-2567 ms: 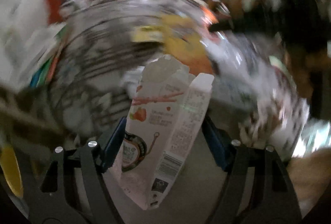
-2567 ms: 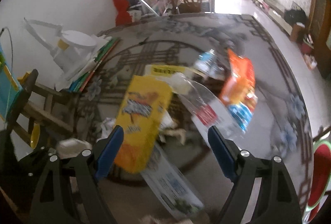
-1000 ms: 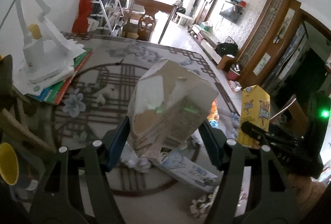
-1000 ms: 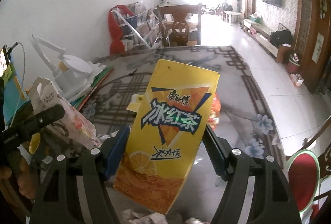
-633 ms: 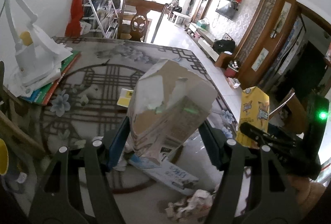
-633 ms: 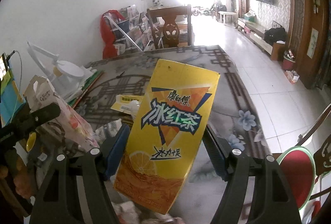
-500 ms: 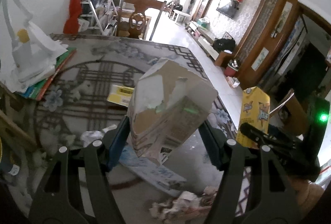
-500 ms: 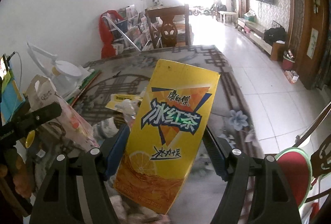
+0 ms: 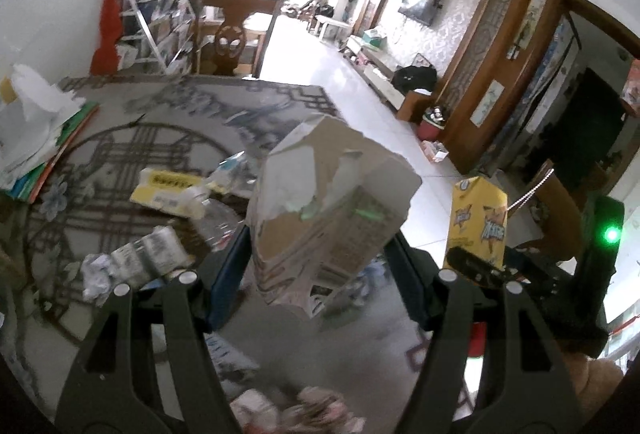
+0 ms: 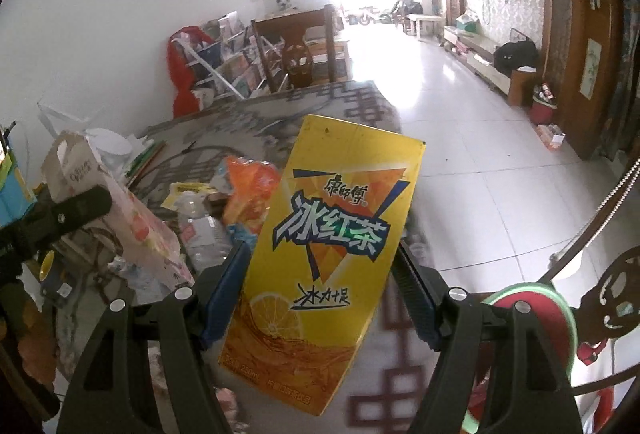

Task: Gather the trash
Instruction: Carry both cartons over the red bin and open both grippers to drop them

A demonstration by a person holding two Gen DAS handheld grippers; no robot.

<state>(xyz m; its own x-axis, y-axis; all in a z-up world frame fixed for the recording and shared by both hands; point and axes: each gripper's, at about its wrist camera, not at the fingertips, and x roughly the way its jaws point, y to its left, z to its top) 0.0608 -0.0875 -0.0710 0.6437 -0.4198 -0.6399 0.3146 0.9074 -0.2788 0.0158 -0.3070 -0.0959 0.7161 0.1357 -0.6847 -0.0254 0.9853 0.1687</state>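
Observation:
My left gripper (image 9: 320, 266) is shut on a torn pink-and-white snack box (image 9: 328, 209), held above the patterned table (image 9: 168, 113); the box also shows at the left of the right wrist view (image 10: 132, 222). My right gripper (image 10: 320, 282) is shut on a yellow iced-tea carton (image 10: 328, 258), held up near the table's right edge; the carton also shows in the left wrist view (image 9: 478, 222). More trash lies on the table: a yellow packet (image 9: 168, 185), a clear plastic bottle (image 10: 204, 234), an orange wrapper (image 10: 248, 189) and crumpled paper (image 9: 96, 274).
A stack of papers and books (image 9: 36, 137) sits at the table's left side. A wooden chair (image 10: 300, 49) and a cluttered rack (image 10: 224, 69) stand behind the table. White tiled floor (image 10: 460, 153) lies to the right. A red round stool (image 10: 536, 318) is at lower right.
Both grippers keep their boxes and have swung right along the table. The yellow packet and bottle now sit further left in the left wrist view; more floor shows.

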